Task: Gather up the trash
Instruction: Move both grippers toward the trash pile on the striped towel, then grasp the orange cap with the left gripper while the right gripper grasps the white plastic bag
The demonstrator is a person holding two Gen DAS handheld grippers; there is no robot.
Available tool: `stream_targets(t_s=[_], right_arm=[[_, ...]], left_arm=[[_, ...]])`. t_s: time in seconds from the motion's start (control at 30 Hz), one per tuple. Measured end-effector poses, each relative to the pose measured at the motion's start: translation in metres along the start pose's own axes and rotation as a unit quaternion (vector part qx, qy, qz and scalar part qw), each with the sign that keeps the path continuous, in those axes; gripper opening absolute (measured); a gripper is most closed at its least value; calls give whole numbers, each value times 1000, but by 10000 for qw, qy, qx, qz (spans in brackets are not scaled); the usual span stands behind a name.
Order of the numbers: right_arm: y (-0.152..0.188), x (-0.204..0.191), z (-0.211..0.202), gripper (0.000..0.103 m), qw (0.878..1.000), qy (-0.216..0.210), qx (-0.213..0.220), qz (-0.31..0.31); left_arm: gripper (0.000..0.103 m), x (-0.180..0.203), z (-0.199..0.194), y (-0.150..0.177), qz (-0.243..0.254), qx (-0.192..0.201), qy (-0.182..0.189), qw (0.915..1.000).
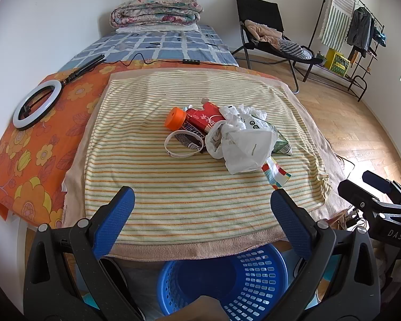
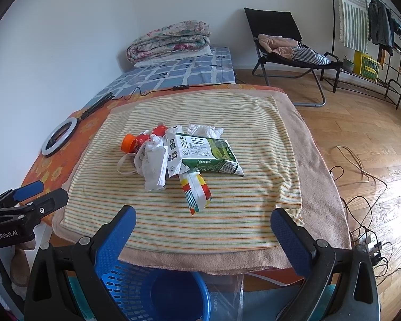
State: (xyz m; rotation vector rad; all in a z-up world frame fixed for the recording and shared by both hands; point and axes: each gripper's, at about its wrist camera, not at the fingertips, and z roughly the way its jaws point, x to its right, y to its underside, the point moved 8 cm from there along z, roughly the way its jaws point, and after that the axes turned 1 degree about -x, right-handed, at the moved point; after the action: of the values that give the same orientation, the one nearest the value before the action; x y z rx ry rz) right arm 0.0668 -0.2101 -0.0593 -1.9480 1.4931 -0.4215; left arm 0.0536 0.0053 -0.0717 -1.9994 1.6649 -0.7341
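Basket [image 1: 254, 281] below towel [image 1: 189, 206] holds nothing visible.

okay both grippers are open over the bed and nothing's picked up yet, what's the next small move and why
Probably ease the right gripper forward and close on the colorful wrapper: it is the nearest piece of the trash pile, sticking out toward that gripper, and the blue basket sits just below the bed edge.
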Motion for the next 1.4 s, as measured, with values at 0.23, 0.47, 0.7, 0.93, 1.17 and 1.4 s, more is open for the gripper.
stream_targets(t_s=[0.23,0.47,0.7,0.93,1.17,1.4], right_arm=[[0,0,0,102,10000,0,2,-2],[0,0,0,102,10000,-1,1,0],[1,1,0,102,10000,12,-4,2],[4,3,1,102,10000,-7,-24,24],[5,4,3,102,10000,9,-75,25],[9,15,6,98,9997,94,-197,54]], left_arm=[[103,0,0,-1,6,-5,-4,10000],[103,0,0,-1,9,-8,-7,10000],[103,0,0,-2,8,-20,-11,10000],[103,1,0,-2,15,-20,-20,10000],[103,-15,12,14,-33,-143,-30,9999],[103,-39,21,28,-272,-432,-40,9987]])
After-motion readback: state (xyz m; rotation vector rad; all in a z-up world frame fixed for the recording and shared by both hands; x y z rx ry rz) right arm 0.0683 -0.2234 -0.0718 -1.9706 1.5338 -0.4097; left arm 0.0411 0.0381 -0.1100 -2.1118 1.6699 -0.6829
